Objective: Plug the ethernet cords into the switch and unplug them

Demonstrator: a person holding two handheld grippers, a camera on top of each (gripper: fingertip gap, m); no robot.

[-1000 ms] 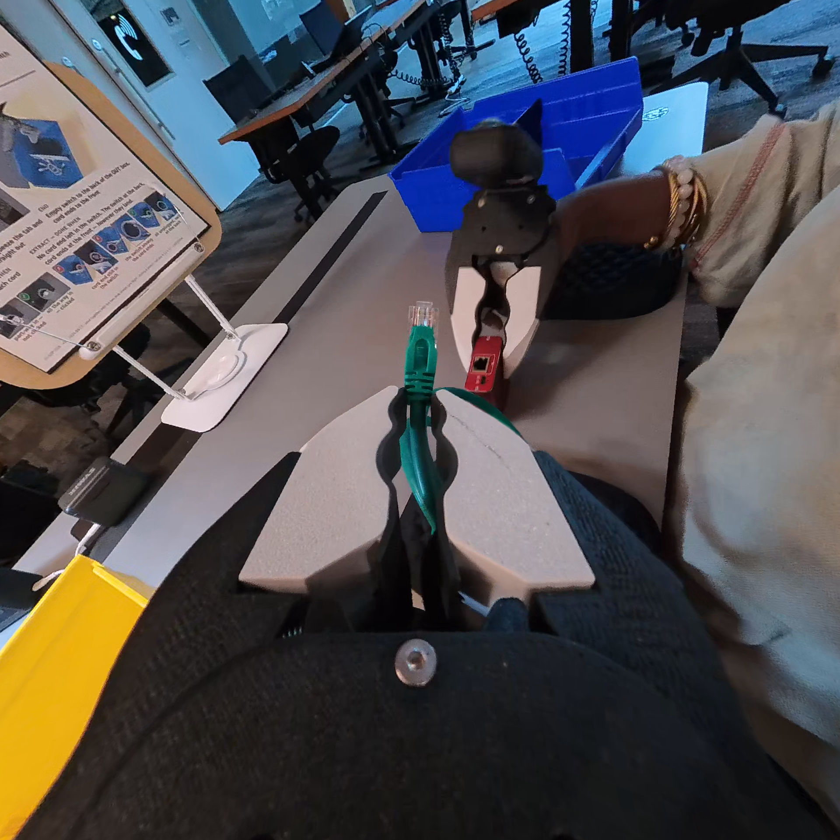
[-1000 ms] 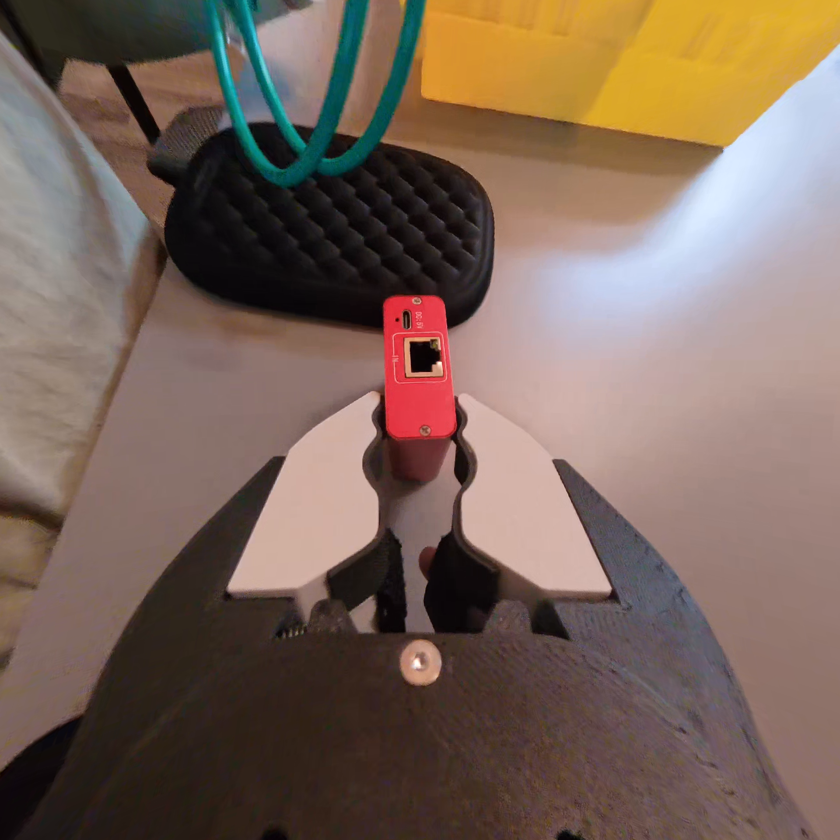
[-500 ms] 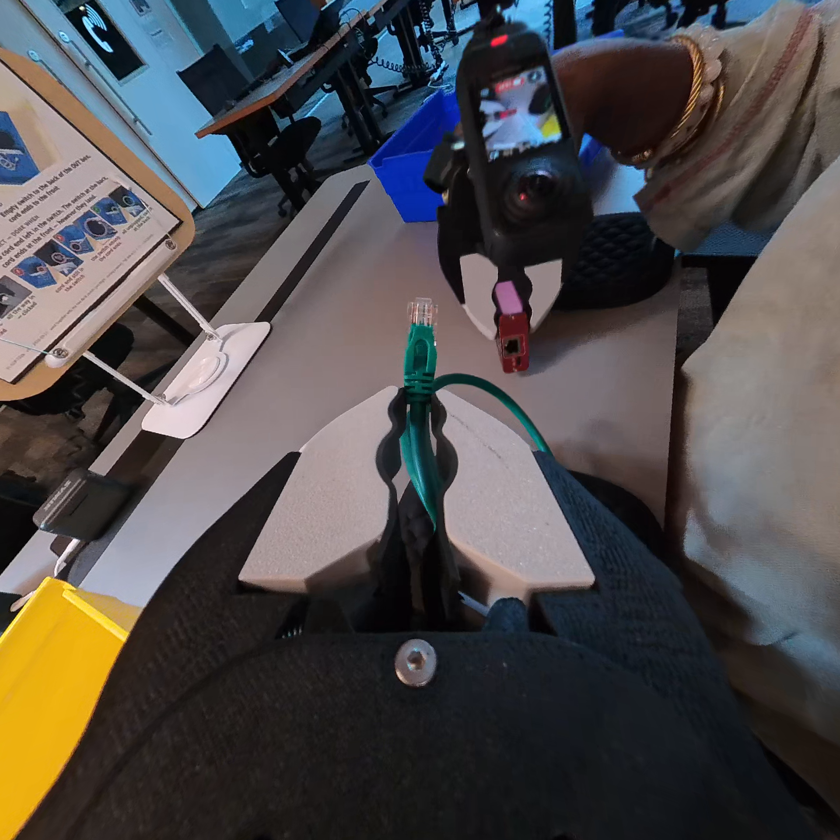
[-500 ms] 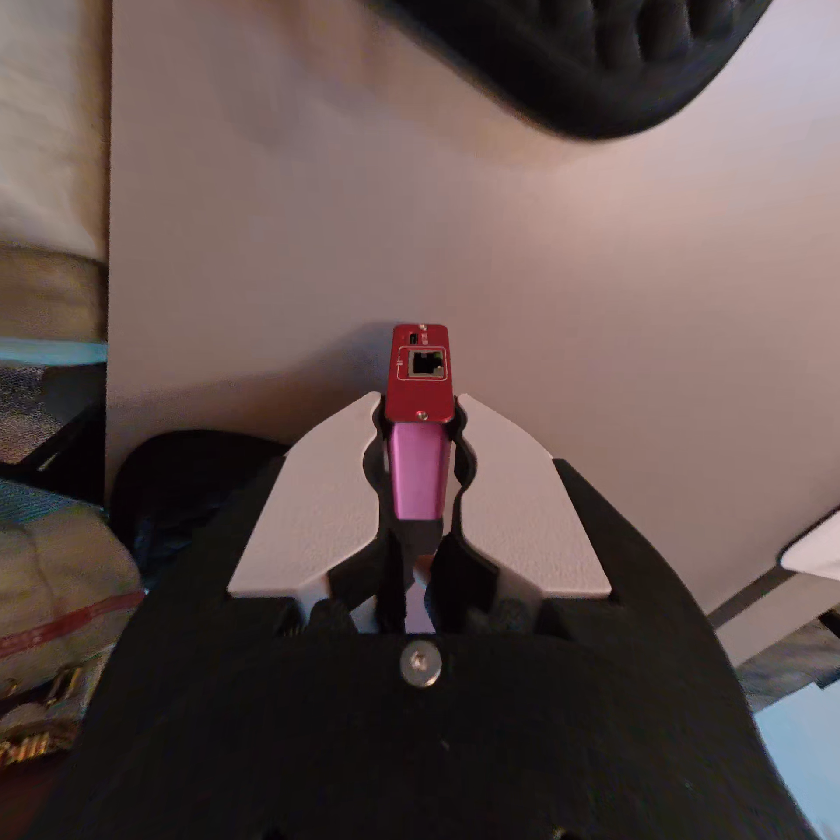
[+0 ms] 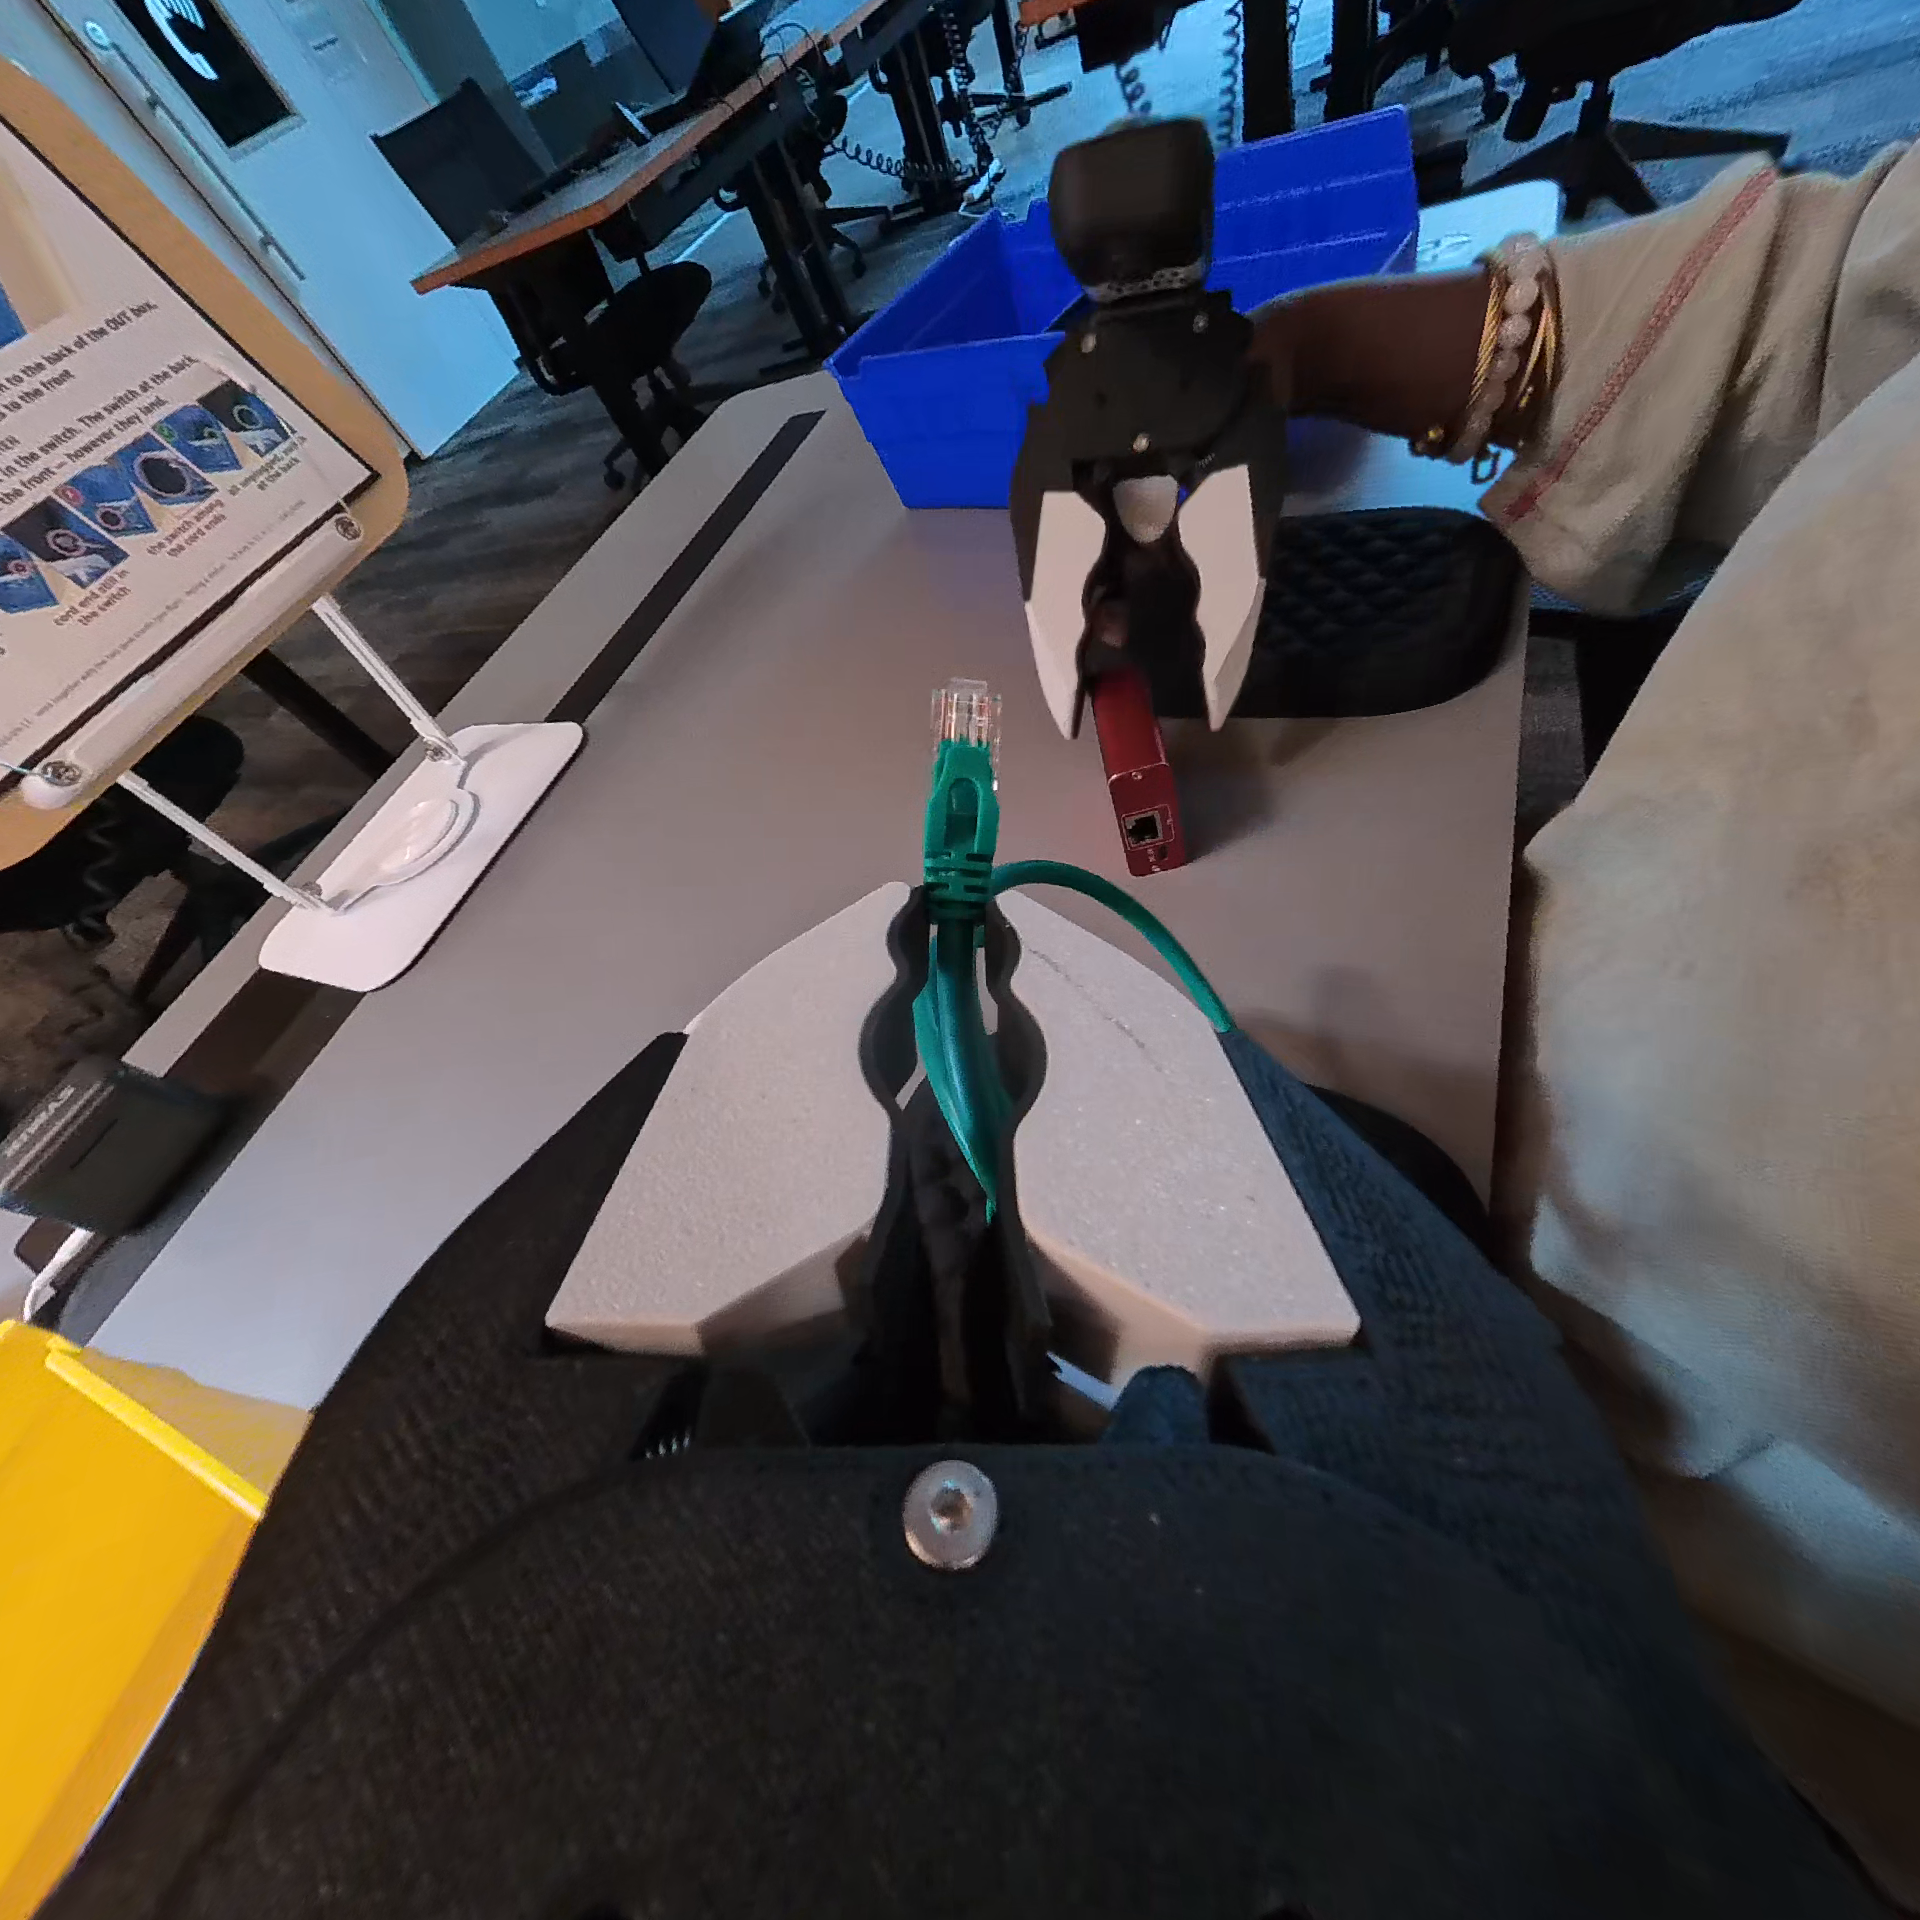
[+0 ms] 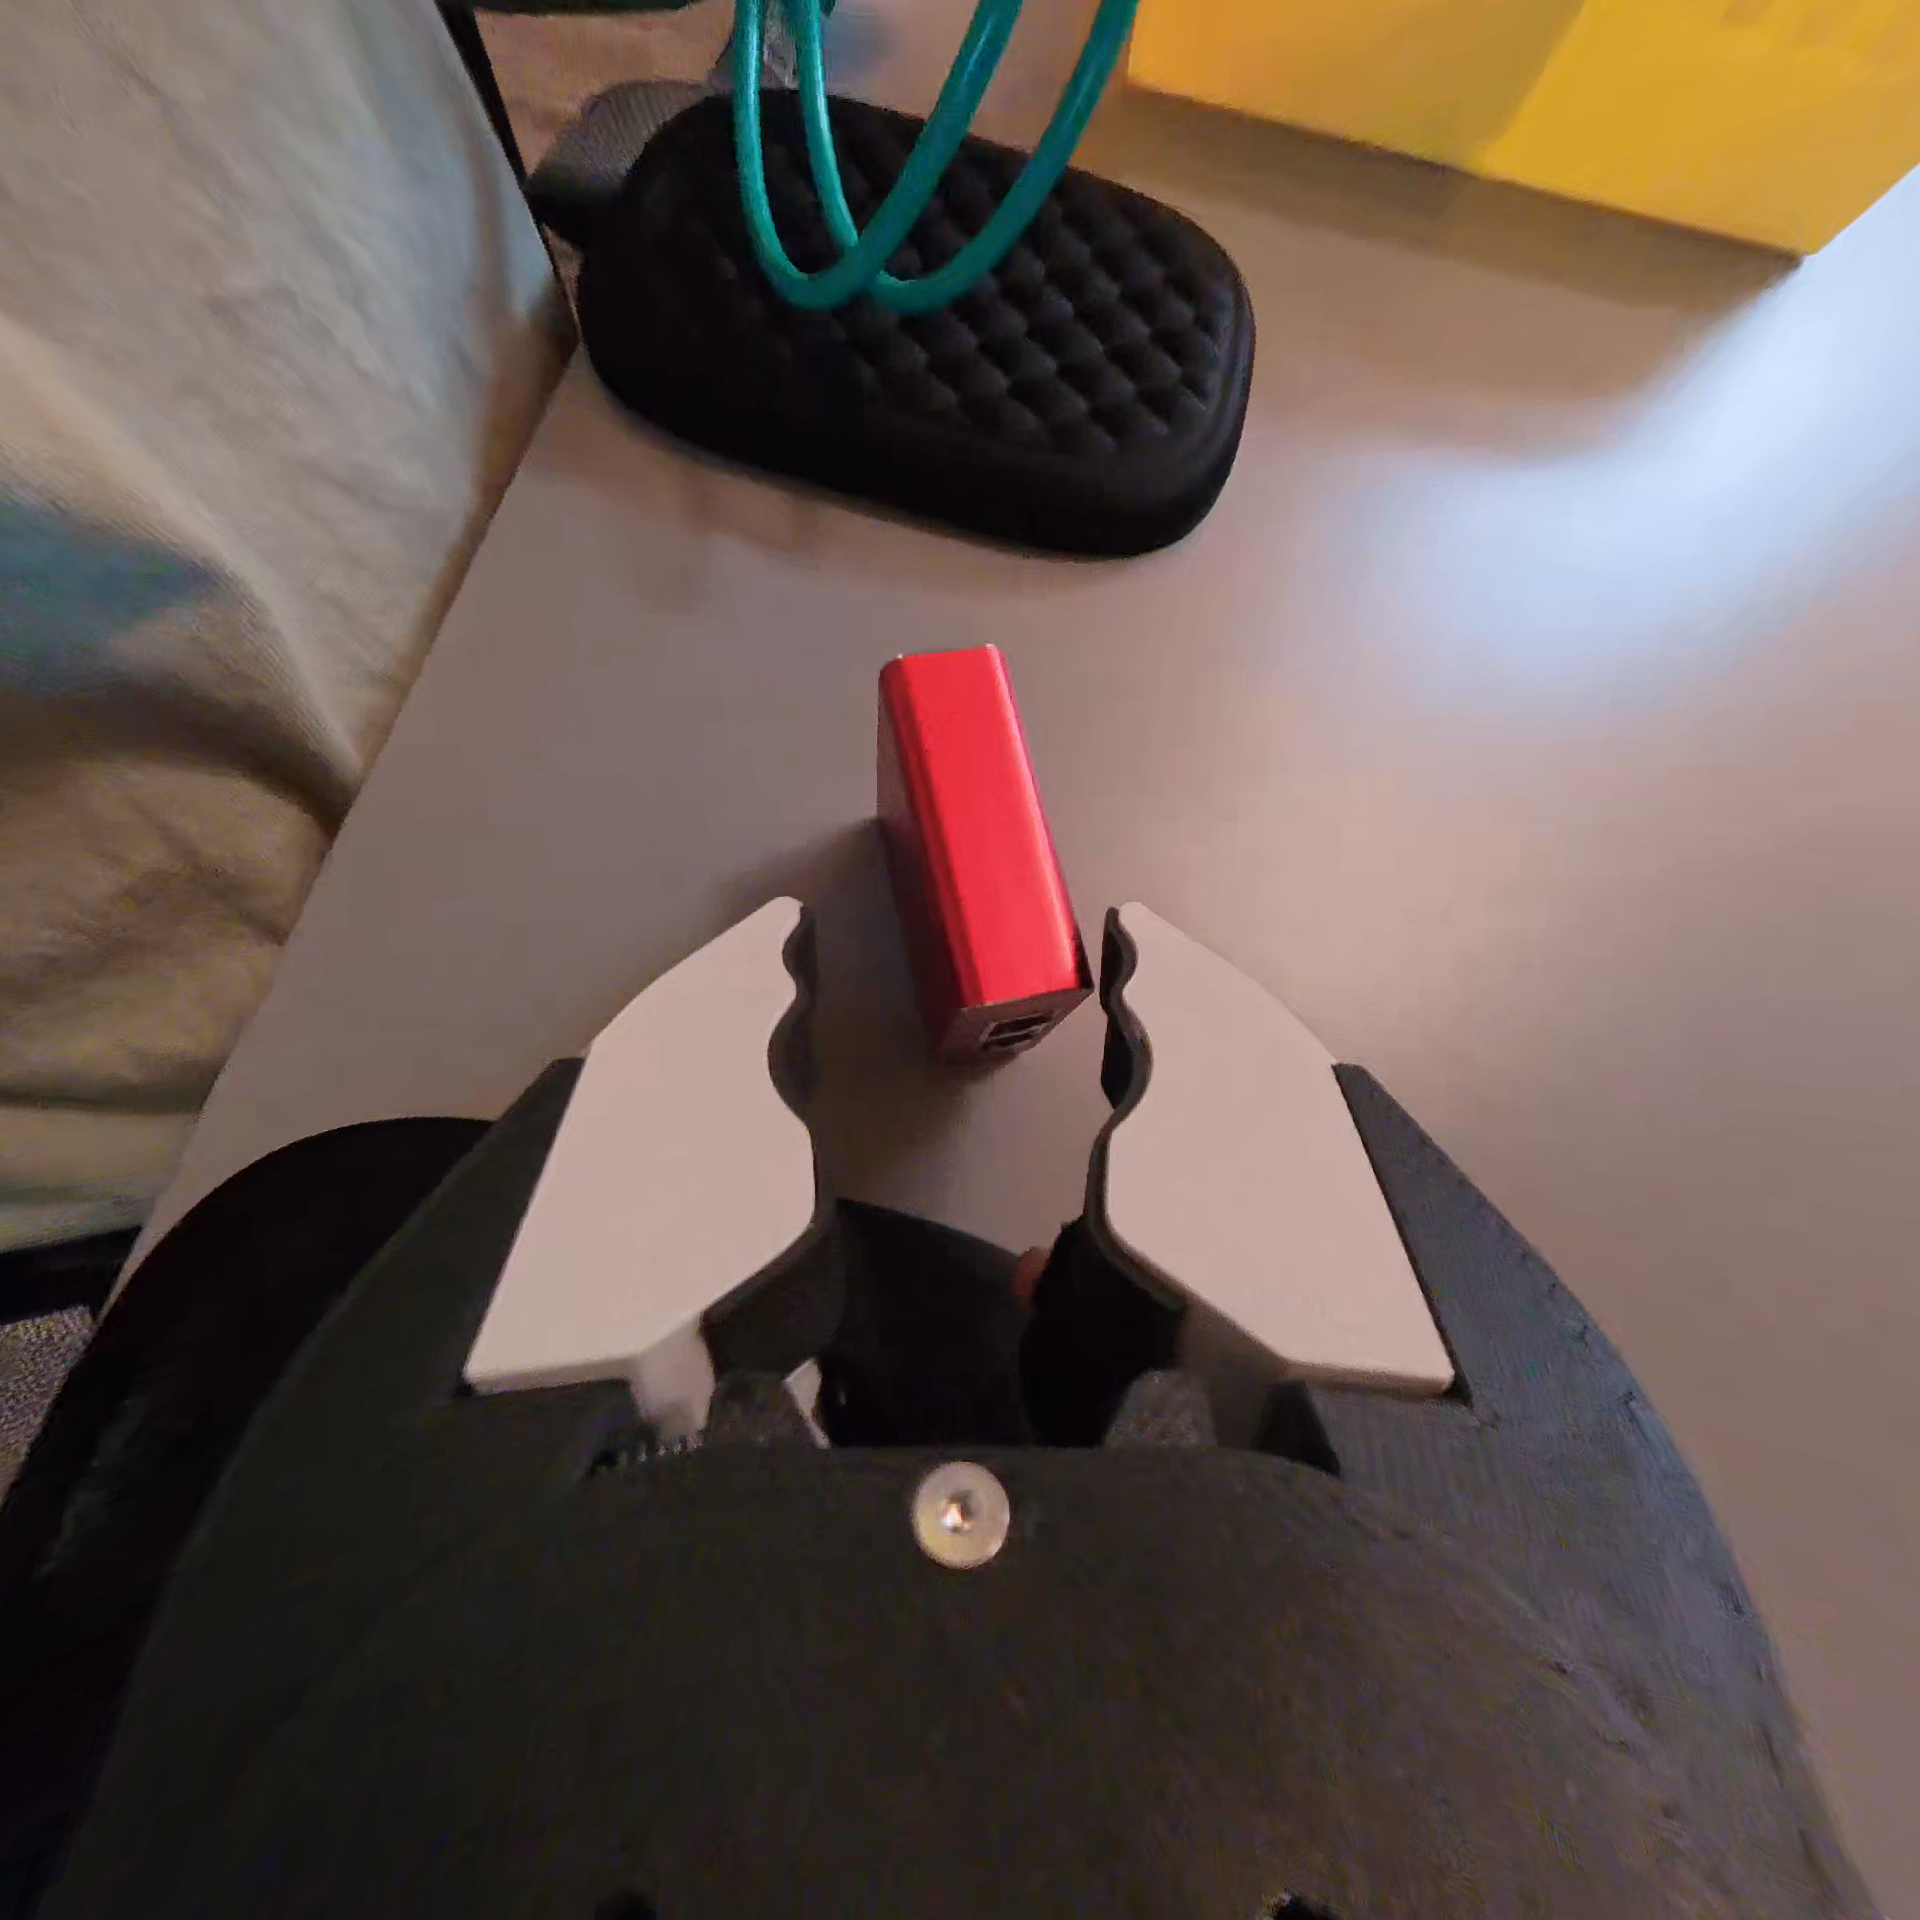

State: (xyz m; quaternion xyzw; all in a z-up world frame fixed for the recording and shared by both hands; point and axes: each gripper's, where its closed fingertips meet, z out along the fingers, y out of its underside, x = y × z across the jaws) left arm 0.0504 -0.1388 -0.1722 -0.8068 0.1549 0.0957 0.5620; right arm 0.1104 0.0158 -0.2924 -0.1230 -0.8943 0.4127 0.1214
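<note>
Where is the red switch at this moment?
In the right wrist view the red switch lies on the grey table, between the open right gripper and the black pad.

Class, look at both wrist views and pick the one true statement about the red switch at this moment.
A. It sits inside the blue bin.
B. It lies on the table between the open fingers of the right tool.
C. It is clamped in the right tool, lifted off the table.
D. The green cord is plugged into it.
B: the red switch lies on the grey table with the right tool spread open around its near end, and the green cord, held in the left tool, is not plugged in.
</note>
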